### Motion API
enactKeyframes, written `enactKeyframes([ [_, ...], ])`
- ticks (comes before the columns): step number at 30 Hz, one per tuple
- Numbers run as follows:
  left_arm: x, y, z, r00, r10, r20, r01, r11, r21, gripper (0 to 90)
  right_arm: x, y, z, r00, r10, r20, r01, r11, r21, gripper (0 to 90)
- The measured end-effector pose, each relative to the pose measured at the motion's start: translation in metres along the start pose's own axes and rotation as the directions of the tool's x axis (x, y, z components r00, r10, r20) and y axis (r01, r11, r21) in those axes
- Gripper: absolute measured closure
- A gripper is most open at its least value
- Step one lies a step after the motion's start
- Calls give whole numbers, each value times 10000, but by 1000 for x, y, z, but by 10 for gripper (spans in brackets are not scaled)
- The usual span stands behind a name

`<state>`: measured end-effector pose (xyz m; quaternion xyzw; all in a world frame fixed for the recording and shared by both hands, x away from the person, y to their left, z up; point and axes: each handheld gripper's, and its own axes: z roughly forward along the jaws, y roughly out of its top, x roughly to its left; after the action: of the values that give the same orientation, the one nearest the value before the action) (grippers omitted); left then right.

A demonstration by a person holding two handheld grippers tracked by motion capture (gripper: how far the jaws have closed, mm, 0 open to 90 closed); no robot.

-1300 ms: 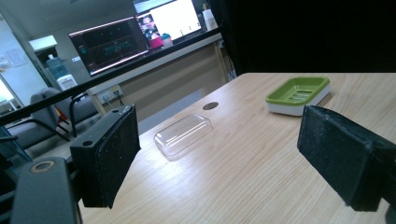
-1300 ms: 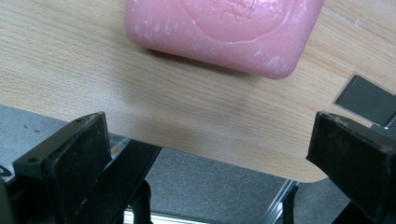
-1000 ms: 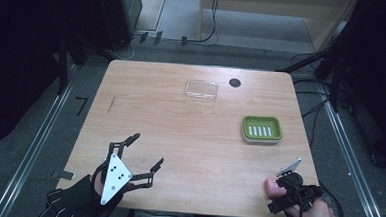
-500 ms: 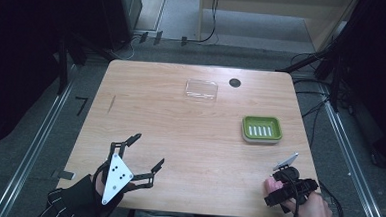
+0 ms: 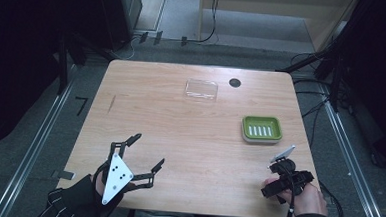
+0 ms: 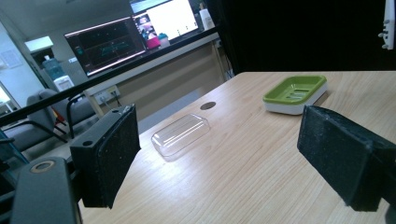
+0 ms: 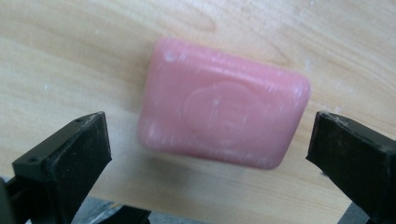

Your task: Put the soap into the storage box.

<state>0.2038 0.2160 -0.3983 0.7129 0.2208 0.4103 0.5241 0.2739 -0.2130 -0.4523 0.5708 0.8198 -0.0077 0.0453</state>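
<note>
Left gripper [image 5: 136, 153] sits over the near-left part of the table [image 5: 180, 128], jaws spread wide with nothing between them; its pads [image 6: 114, 154] frame bare wood in the left gripper view. Right gripper [image 5: 277, 180] is at the near-right edge, held in a hand [image 5: 304, 197]. Its jaws are apart, flanking a pink soap [image 7: 222, 121] that lies flat on the wood close to the table edge; neither pad touches it. In the high view the right gripper covers the soap. Green dish [image 5: 262, 128] sits right of centre, just beyond the right gripper (slotted white insert inside). Clear lid [image 5: 201, 89] lies at the far middle, apart from the dish, with a dark hole [image 5: 235, 82] in the tabletop just to its right.
</note>
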Motion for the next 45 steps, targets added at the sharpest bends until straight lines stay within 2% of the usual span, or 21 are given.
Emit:
enactKeyframes([
  [6, 0, 0, 0, 10000, 6, -2, -6, 10000, 5, 136, -5, 8, 3, 9994, 250, -222, -251, 9997, -37, 0],
  [7, 0, 0, 0, 10000, 19, -9, -19, 10000, 21, 136, -7, 11, 4, 9985, 423, -351, -425, 9991, -57, 0],
  [12, 0, 0, 0, 10000, 4, 6, -4, 10000, 8, 136, -10, 16, 10, 9971, 533, -545, -530, 9986, 82, 0],
  [20, 0, 0, 0, 10000, -12, 0, 12, 10000, 0, 136, -14, 18, 18, 9932, 825, -820, -804, 9963, 290, 0],
  [30, 0, 0, 0, 10000, -16, 3, 16, 10000, -8, 136, -13, 18, 24, 9932, 854, -790, -807, 9949, 608, 0],
  [45, 0, 0, 0, 10000, -34, -8, 34, 10000, -14, 136, -14, 16, 23, 9937, 931, -619, -901, 9947, 495, 92],
])
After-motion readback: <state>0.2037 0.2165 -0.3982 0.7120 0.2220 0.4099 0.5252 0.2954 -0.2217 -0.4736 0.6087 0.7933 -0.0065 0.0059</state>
